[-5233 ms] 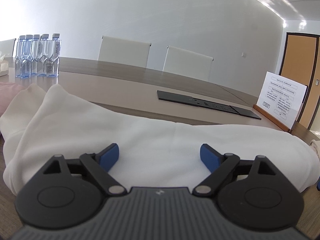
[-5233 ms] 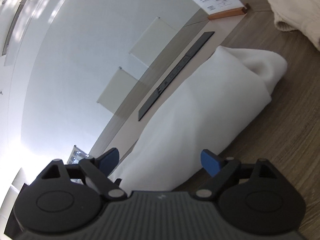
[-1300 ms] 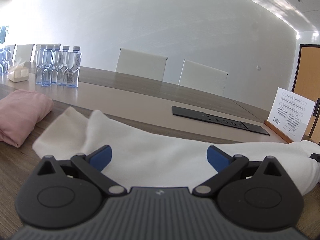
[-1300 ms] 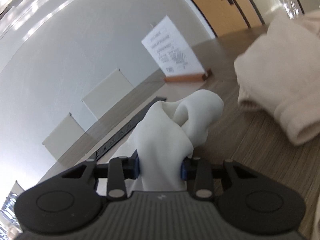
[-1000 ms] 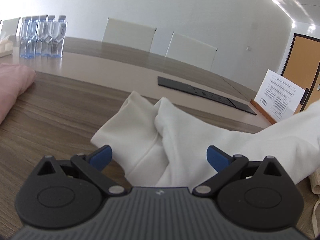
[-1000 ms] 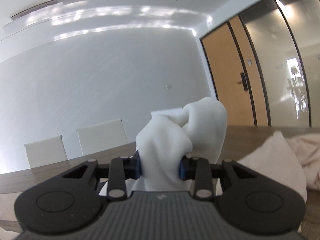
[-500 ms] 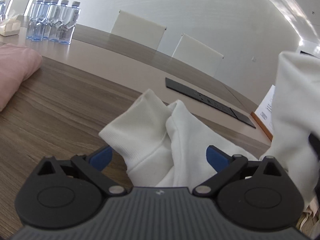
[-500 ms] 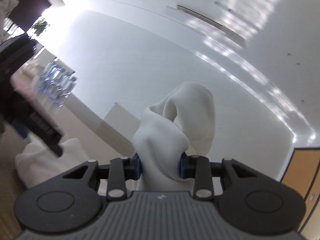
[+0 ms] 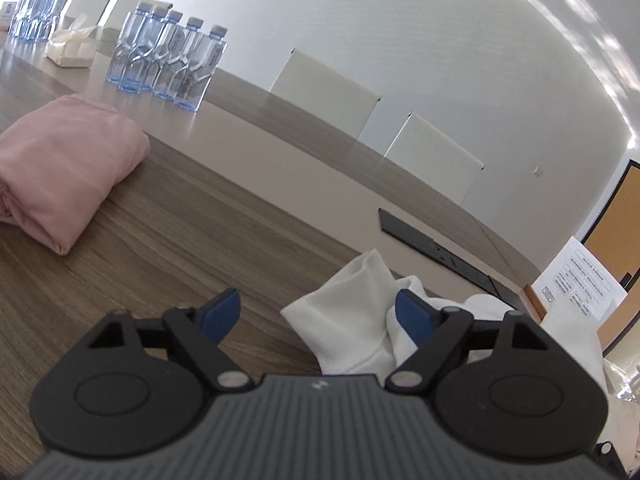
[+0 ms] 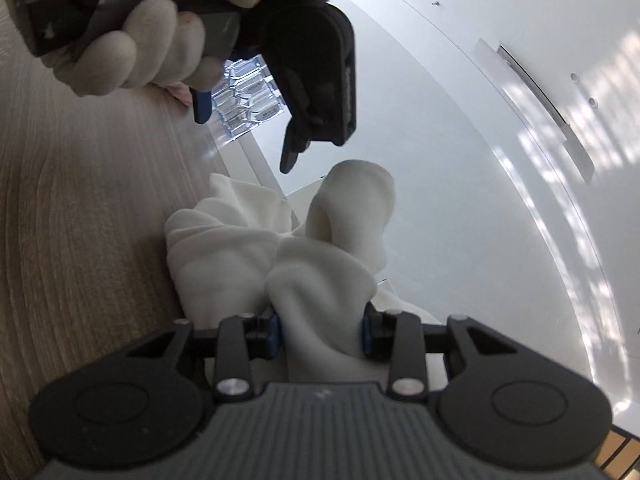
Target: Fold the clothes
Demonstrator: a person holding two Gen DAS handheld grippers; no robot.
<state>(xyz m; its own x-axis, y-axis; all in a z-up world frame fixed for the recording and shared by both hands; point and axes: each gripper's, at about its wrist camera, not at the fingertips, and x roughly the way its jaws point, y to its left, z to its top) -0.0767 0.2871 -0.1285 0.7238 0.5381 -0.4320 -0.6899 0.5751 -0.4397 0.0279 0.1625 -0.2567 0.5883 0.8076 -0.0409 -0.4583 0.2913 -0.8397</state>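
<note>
Right gripper (image 10: 320, 330) jaws easing apart, white garment (image 10: 320, 280) bunched between my pads; left gripper (image 9: 318, 314) closing, garment's cuff partly between its fingers.

On the table (image 9: 168, 224), the folded garment (image 9: 68, 164) lies at the left, with the water bottles (image 9: 168, 68) behind it. The bunched garment (image 9: 360, 332) lies at the right, the sign stand (image 9: 580, 284) beyond it. Two chairs (image 9: 324, 92) stand behind the table's far edge.

White garment (image 9: 352, 320), pink folded cloth (image 9: 60, 160), brown wood-grain table (image 9: 180, 248).
</note>
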